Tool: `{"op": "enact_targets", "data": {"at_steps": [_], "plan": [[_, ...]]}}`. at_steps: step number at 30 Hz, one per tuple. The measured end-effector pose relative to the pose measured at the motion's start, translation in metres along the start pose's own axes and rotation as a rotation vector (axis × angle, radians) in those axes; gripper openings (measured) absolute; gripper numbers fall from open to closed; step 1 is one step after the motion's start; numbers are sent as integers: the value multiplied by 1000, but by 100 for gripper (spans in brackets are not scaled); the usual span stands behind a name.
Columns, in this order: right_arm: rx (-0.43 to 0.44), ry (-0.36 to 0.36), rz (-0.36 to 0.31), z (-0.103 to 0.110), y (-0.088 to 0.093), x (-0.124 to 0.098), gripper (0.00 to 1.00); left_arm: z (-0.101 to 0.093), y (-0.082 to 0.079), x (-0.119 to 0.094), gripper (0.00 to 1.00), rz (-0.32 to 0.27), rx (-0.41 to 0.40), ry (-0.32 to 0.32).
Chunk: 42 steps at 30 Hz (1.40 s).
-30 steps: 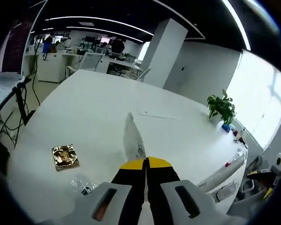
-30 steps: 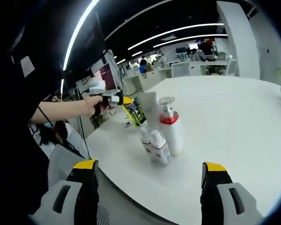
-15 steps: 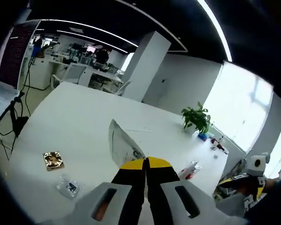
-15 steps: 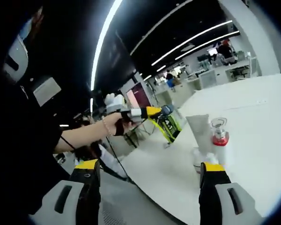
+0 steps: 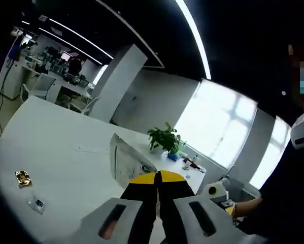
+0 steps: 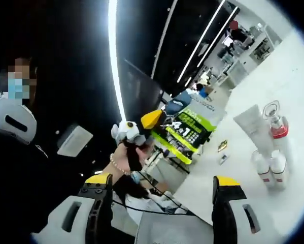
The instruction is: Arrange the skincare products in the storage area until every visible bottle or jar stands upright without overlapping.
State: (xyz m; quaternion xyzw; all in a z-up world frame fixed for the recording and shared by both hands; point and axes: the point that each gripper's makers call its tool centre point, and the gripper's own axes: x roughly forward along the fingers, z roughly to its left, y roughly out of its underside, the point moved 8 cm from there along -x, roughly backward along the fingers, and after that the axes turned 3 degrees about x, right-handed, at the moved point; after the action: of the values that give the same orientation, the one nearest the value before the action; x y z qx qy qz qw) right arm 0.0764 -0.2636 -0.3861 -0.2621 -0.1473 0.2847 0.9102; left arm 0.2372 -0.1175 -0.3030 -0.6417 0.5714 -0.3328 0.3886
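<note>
— What's around my tongs?

— Ahead of both, the white worktop point(image 5: 50, 147). My left tongs point(image 5: 157, 179) are pressed together on a white tube point(image 5: 125, 161) that juts up beyond their tips. My right tongs point(image 6: 162, 182) stand wide apart, holding nothing.

— And the products?

— Past my right tongs' right tip stand a tall tube point(image 6: 254, 127), a red-collared pump bottle point(image 6: 277, 133) and two small white bottles point(image 6: 272, 168), clustered together. Left of my left tongs lie a gold packet point(image 5: 23, 178) and a clear sachet point(image 5: 37, 204).
</note>
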Motion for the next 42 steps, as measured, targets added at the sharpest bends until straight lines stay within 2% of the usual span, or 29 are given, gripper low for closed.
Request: {"op": "enact_targets", "data": {"at_steps": [2, 8, 9, 10, 11, 13, 15, 17, 20, 21, 24, 27, 28, 30, 31, 32, 33, 35, 36, 38, 39, 41, 42], "plan": [[55, -20, -51, 0, -3, 2, 81, -11, -1, 0, 1, -18, -8, 35], [186, -109, -122, 3, -4, 11, 78, -36, -2, 2, 1, -31, -6, 100], [226, -136, -138, 5, -3, 13, 77, -40, -1, 2, 1, -32, -5, 115], [311, -191, -187, 9, -4, 16, 77, -44, -2, 3, 1, -39, -5, 128], [326, -202, -197, 9, -5, 17, 75, -47, -2, 3, 1, -42, -11, 138], [410, -253, -254, 9, -7, 19, 71, -55, -4, 4, 1, -68, -41, 186], [448, -288, -293, 10, -10, 19, 59, -60, -4, 4, 1, -78, -49, 209], [430, -302, -298, 12, -12, 20, 44, -64, -2, 4, 1, -73, -41, 209], [407, -335, -302, 20, -17, 20, 28, -67, 3, 4, 1, -55, -34, 211], [416, -326, -300, 19, -17, 19, 28, -68, 4, 2, 1, -58, -37, 216], [370, -314, -334, 19, -21, 13, 20, -69, 4, 1, 1, -77, -60, 217], [268, -306, -403, 20, -28, 5, 4, -69, 5, -3, 1, -80, -67, 203], [295, -315, -392, 22, -28, 4, 0, -69, 6, -4, 1, -80, -68, 201], [249, -299, -416, 25, -33, 1, 0, -68, 9, -8, 1, -72, -62, 183], [198, -283, -399, 25, -34, 0, 0, -68, 11, -9, 1, -66, -67, 182], [166, -249, -349, 26, -33, 0, 0, -68, 12, -10, 1, -65, -77, 180], [153, -232, -337, 27, -33, -1, 0, -67, 15, -12, 1, -61, -84, 166], [125, -241, -336, 32, -37, -4, 0, -64, 19, -14, 2, -64, -48, 127], [76, -224, -311, 33, -38, -6, 0, -65, 22, -16, 2, -68, -42, 125], [21, -226, -274, 41, -40, -8, 0, -64, 25, -20, 5, -74, -68, 125], [-13, -226, -258, 44, -40, -9, 0, -64, 26, -20, 8, -78, -88, 129], [-74, -223, -202, 51, -41, -9, 0, -63, 29, -22, 22, -83, -108, 136], [-103, -226, -183, 53, -41, -9, 0, -63, 31, -21, 26, -77, -119, 141]]}}
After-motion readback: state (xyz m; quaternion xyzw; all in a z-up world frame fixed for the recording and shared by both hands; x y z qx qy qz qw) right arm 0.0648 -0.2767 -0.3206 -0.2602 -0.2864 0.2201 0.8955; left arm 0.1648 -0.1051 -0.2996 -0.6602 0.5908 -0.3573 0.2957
